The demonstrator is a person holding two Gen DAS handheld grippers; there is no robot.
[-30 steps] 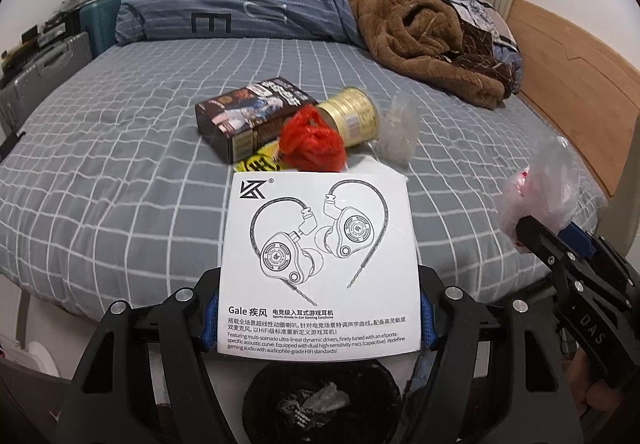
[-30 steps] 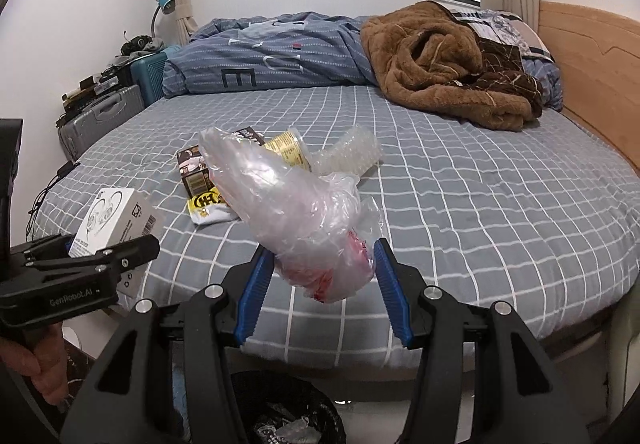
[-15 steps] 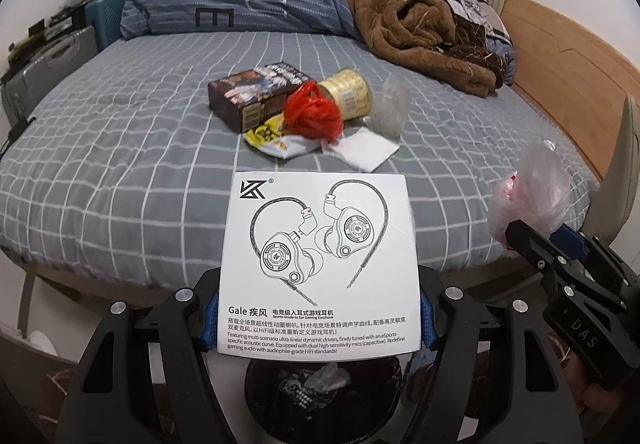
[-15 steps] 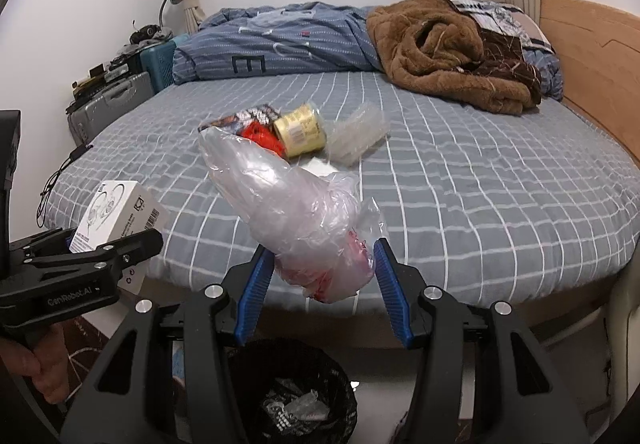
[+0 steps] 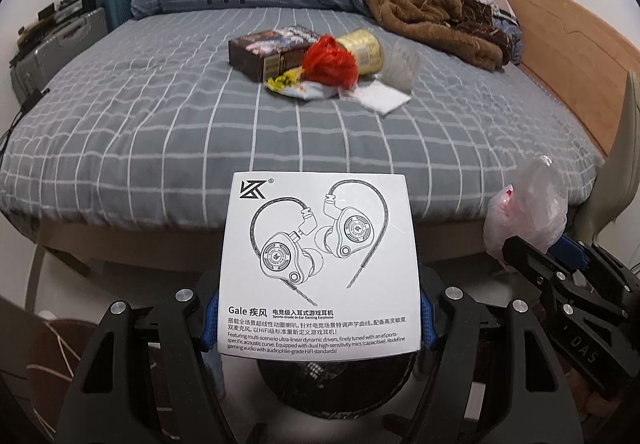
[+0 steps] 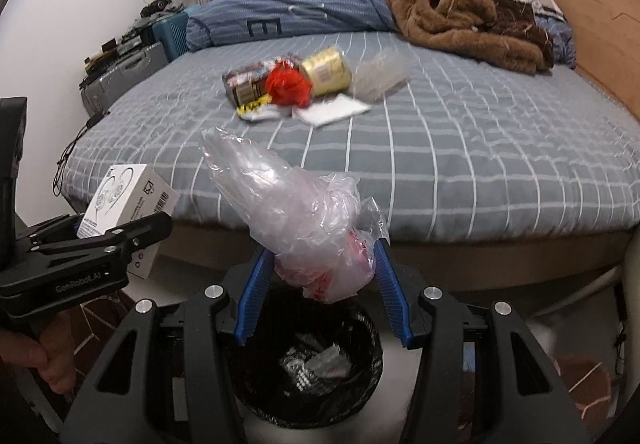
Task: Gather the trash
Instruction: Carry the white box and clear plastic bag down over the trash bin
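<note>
On the gray checked bed [image 6: 460, 147] a trash pile lies mid-mattress: dark printed box [image 5: 268, 47], red plastic bag [image 5: 330, 61], gold can [image 5: 360, 45], clear wrapper [image 5: 400, 67], white paper [image 5: 380, 97], yellow wrapper [image 5: 286, 81]; a brown blanket [image 6: 460, 11] sits at the far end w/ a blue duvet [image 6: 288, 7] beside it. Black-lined trash bin [image 6: 304, 360] stands on the floor at the bed's near edge, directly below both tools, nothing between them and its opening. Vs a sec ago, both grippers have pulled back off the bed and dropped, so the bin mouth now fills more of the right wrist view and the pile looks farther. Left gripper [image 5: 320, 320], tilted down, pinches the white earphone box [image 5: 320, 264] by its sides; right gripper [image 6: 322, 284], also angled down, clamps the crumpled clear plastic bag [image 6: 296, 215] w/ red print, over the bin
</note>
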